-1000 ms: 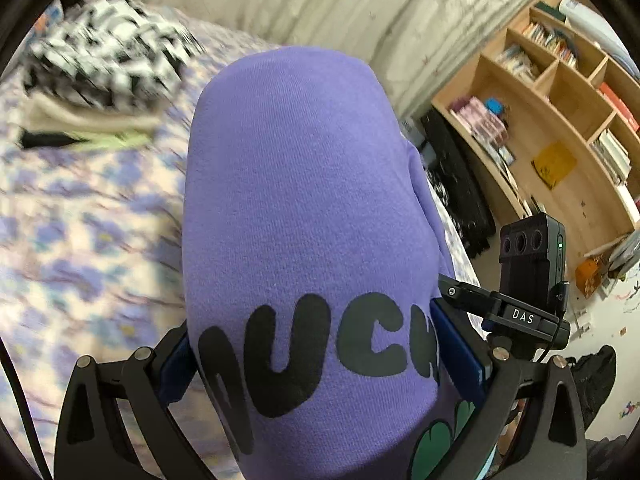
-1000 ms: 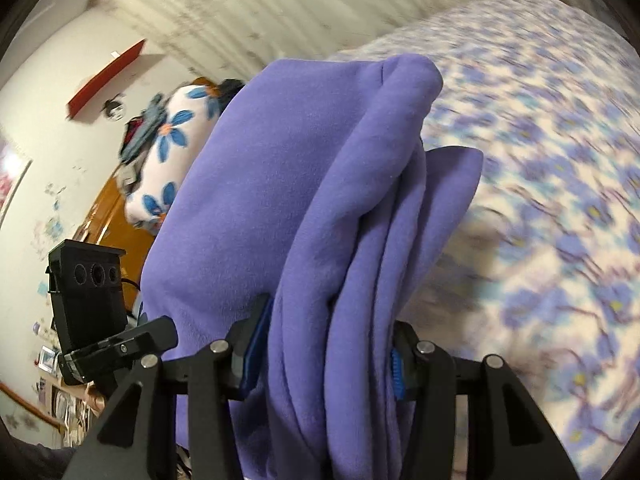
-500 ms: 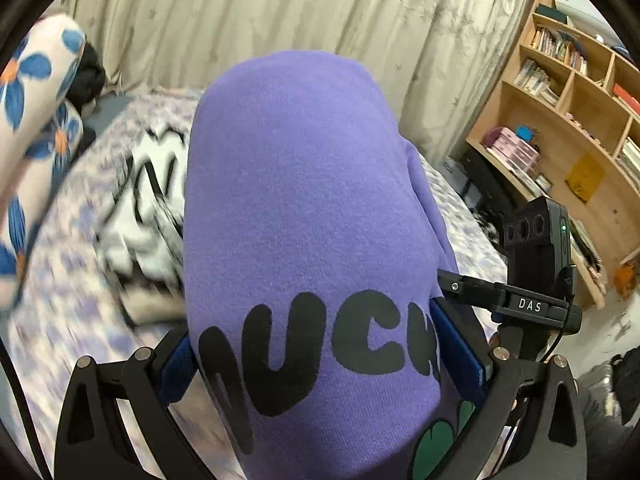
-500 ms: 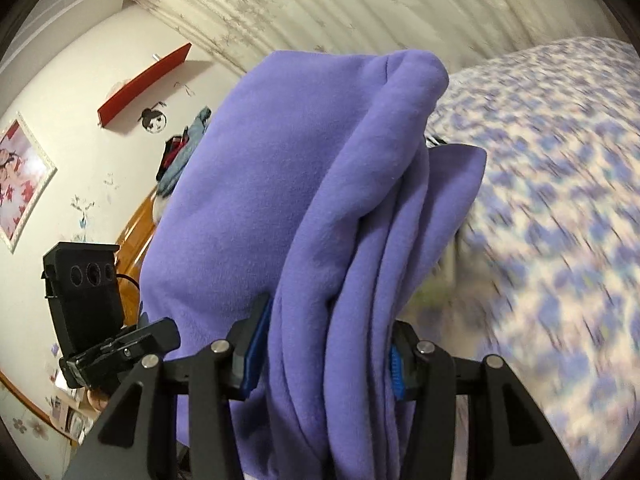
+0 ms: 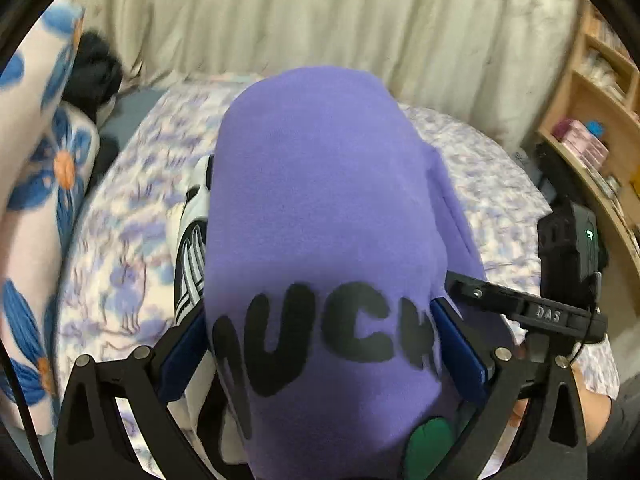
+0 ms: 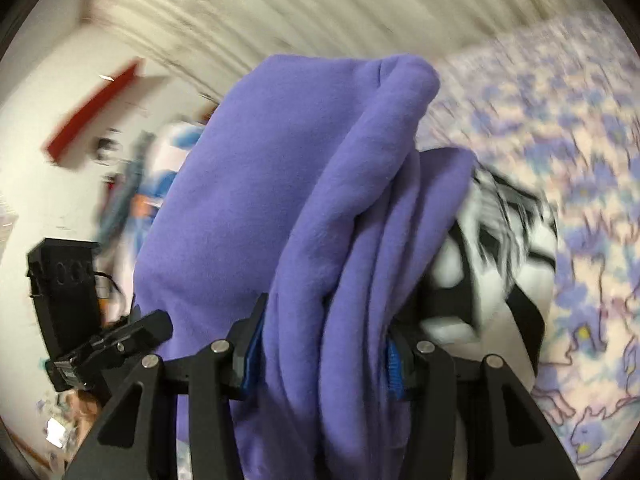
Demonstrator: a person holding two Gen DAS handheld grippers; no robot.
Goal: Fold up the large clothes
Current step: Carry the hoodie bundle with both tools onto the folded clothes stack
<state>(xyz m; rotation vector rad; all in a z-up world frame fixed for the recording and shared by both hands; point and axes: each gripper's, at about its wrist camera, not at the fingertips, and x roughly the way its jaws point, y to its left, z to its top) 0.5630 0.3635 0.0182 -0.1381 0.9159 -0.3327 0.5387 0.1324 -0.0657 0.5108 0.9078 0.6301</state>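
**Purple sweatshirt held up over the bed**

The left gripper [image 5: 320, 356] and the right gripper [image 6: 324, 356] each squeeze the soft, folded purple fleece sweatshirt [image 5: 320, 208]. It hangs above the flowery bed cover [image 5: 492, 184], right over a black-and-white folded garment [image 6: 504, 248], probably so it can be stacked on top.

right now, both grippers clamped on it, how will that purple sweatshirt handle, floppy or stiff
Probably floppy: the purple sweatshirt bulges and droops past the left gripper. Likely bulky rather than slippery: several thick folds bunch in the right gripper. Its loose end may drag on the black-and-white garment.
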